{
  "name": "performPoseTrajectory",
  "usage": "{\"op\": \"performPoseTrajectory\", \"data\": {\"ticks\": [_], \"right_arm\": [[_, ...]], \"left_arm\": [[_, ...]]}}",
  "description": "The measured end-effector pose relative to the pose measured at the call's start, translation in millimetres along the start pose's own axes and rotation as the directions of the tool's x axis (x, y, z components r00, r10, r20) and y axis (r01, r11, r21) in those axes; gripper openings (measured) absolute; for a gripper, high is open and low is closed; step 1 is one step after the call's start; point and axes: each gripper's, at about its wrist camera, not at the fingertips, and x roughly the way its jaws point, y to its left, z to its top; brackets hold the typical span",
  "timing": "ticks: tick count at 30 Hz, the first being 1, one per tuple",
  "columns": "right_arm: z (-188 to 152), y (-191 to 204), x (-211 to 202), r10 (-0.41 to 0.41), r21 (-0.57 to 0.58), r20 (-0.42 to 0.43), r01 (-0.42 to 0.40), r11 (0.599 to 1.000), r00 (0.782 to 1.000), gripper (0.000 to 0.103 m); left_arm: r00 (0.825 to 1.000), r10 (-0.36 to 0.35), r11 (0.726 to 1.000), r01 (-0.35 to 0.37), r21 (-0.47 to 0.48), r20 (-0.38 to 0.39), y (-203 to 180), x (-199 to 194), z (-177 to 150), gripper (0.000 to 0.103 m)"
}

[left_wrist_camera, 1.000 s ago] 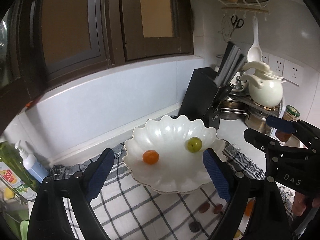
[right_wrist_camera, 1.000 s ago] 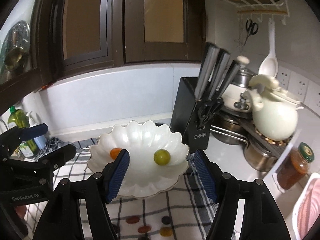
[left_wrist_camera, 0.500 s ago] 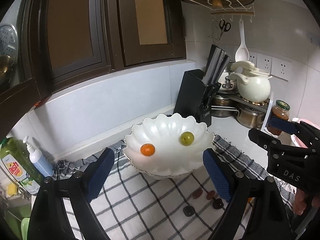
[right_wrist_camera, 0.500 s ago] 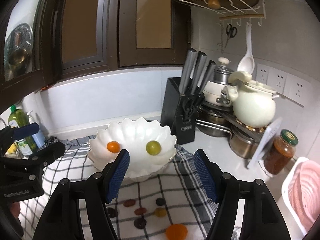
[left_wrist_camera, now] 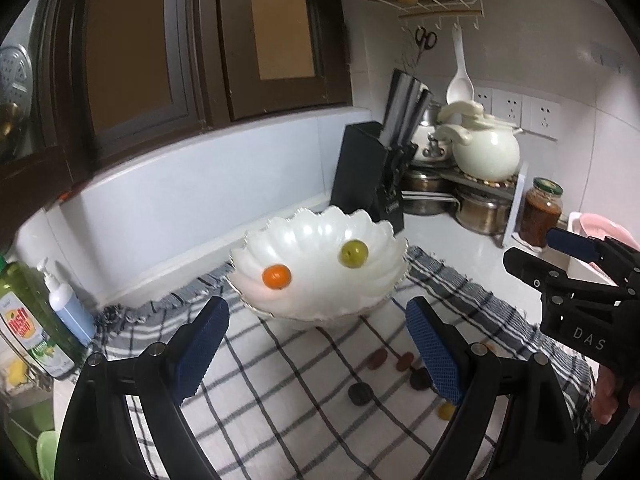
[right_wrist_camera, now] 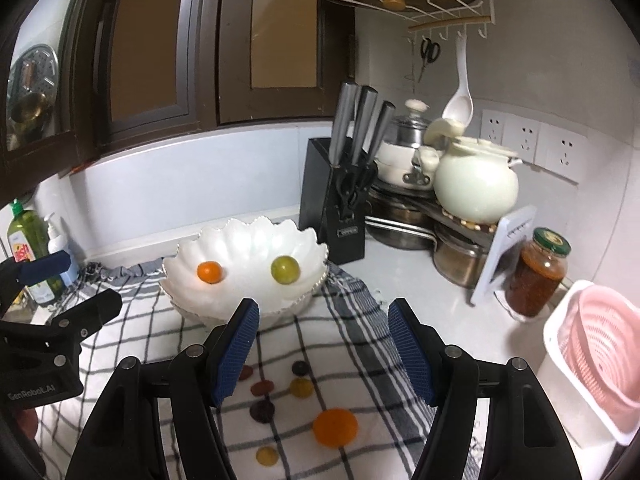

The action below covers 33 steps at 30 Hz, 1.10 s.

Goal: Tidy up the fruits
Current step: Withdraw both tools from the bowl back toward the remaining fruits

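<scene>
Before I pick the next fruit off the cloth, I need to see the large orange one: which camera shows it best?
The right wrist view: the large orange fruit lies whole on the checked cloth between the open right gripper fingers. In the left wrist view I can't make it out near that finger.

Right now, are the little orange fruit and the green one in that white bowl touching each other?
Apart. In the right wrist view the orange fruit and the green fruit sit side by side with bare white bowl showing between them.

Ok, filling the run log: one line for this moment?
left tool: open, empty | right tool: open, empty | bowl: orange fruit, green fruit | cloth: loose fruits
</scene>
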Motion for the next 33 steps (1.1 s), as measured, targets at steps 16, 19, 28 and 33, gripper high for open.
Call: {"op": "performPoseTrajectory", "data": {"ticks": [16, 19, 28, 33], "right_arm": [[-42.0, 0.2, 0.9, -0.011, 0.004, -0.081, 0.012, 1.0, 0.997, 0.068], [-48.8, -0.1, 2.9, -0.016, 0.005, -0.095, 0.016, 1.0, 0.995, 0.068], [-69.4, -5.7, 16.3, -0.012, 0.029, -0.167, 0.017, 0.999, 0.986, 0.068], [-78.4, -9.4, 30.0, -0.011, 0.046, -0.206, 0.021, 0.999, 0.979, 0.068]], "left_arm": [[0.999, -0.006, 0.999, 0.008, 0.031, -0.043, -10.1, 3.1, -41.7, 0.091], [0.999, -0.003, 0.999, 0.005, 0.04, -0.05, -12.6, 5.6, -48.4, 0.091], [0.993, -0.052, 0.998, 0.056, 0.035, -0.106, -19.5, 23.9, -64.7, 0.089], [0.987, -0.057, 0.997, 0.065, 0.046, -0.153, -24.2, 41.8, -74.0, 0.08]]}}
